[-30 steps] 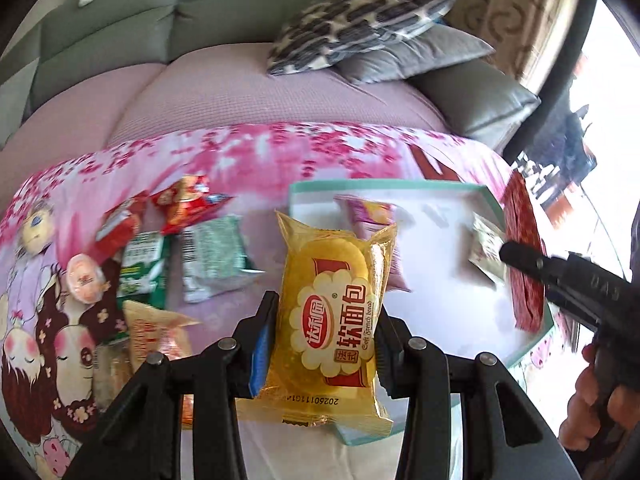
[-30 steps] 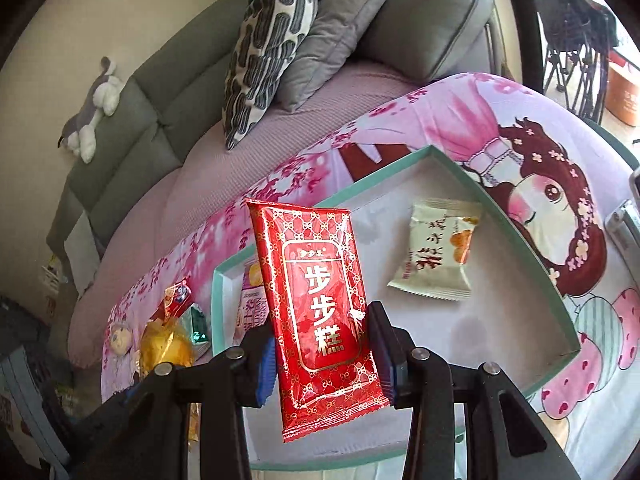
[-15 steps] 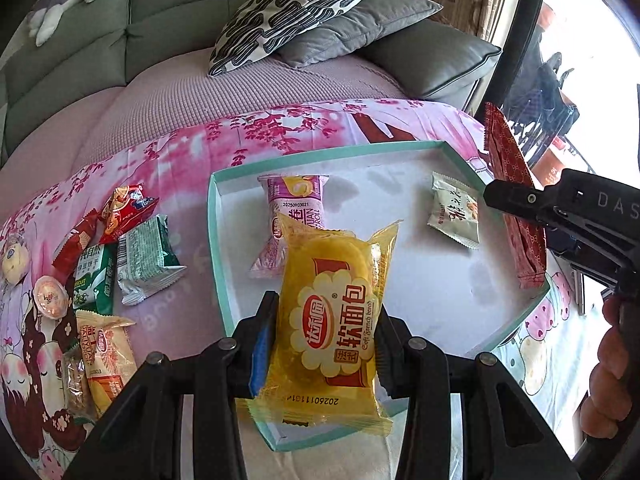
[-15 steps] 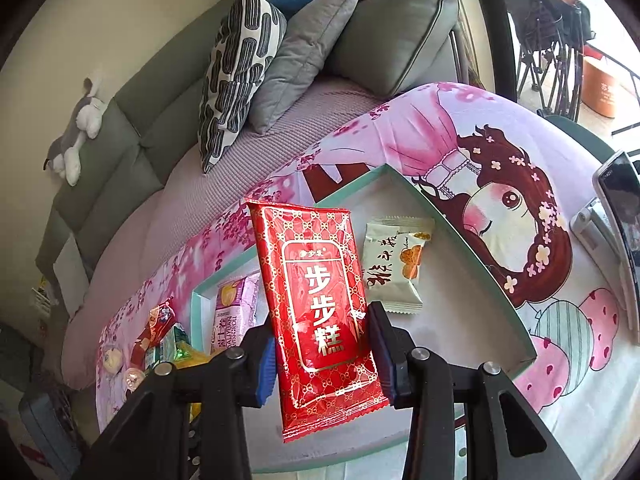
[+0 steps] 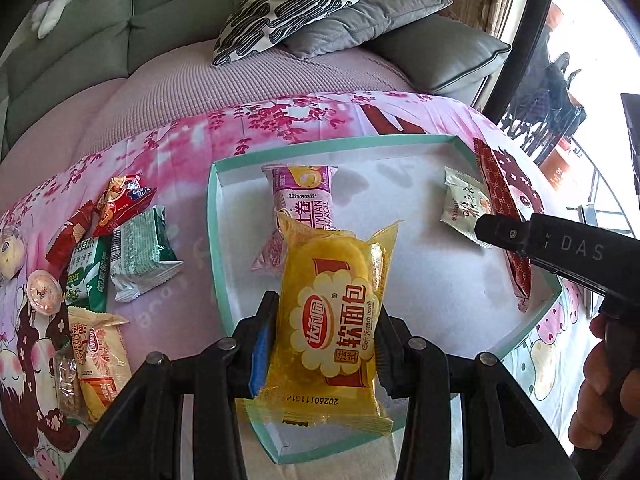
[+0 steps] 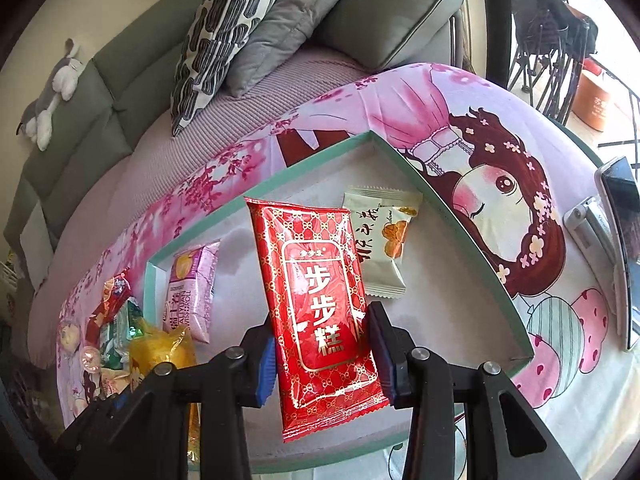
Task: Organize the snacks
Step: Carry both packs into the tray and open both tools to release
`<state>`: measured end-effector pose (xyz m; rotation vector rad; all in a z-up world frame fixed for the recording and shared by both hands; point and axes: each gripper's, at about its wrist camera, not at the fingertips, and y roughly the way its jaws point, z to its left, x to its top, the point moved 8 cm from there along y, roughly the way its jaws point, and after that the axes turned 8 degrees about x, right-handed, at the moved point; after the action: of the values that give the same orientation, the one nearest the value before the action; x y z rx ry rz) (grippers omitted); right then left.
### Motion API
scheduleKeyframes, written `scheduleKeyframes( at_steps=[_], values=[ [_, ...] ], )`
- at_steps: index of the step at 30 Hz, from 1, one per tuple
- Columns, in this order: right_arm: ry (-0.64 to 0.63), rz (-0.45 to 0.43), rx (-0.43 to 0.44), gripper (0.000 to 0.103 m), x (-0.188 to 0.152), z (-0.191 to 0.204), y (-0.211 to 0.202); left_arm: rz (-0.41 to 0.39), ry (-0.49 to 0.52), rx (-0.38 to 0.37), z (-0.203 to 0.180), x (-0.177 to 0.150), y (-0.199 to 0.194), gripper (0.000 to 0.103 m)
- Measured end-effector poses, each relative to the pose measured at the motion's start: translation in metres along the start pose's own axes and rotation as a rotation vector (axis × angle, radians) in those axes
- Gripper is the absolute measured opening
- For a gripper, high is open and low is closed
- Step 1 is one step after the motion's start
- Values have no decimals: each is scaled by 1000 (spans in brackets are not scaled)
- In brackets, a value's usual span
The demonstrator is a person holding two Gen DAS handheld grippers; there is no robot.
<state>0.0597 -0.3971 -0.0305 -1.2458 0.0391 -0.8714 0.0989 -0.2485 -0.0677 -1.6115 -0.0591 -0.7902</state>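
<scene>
A: What do the left tongs (image 5: 326, 336) carry?
B: A yellow plastic packet of soft bread (image 5: 332, 312), clamped upright between them, above the near edge of the shallow teal-rimmed white tray (image 5: 214, 240).
A: And the right tongs (image 6: 322, 350)?
B: Clamped on a glossy red foil packet with gold lettering (image 6: 320, 312), held upright over the tray; beyond it lies a cream wrapper (image 6: 380, 252).

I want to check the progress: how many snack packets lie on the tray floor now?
2: the pink roll packet near the tray's back left, and the cream packet near its back right. The two gripped packets hang above it.
</scene>
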Motion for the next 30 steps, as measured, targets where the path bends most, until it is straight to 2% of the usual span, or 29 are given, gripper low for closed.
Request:
scheduleKeyframes(
  at_steps=[5, 11, 16, 26, 28, 30],
  values=[
    [5, 25, -57, 43, -3, -9, 5, 7, -14, 2, 2, 1, 3, 44],
    [-21, 46, -198, 43, -5, -25, 9, 22, -19, 4, 3, 0, 7, 44],
    [-40, 89, -208, 43, -10, -24, 19, 40, -7, 6, 0, -1, 12, 44],
    [-55, 106, -216, 45, -14, -20, 22, 70, 0, 13, 0, -3, 17, 44],
    [-50, 109, -215, 48, -14, -21, 23, 75, 0, 13, 0, -4, 18, 45],
    [-43, 119, -209, 60, -15, -21, 25, 80, 5, 15, -1, -4, 19, 50]
  ],
)
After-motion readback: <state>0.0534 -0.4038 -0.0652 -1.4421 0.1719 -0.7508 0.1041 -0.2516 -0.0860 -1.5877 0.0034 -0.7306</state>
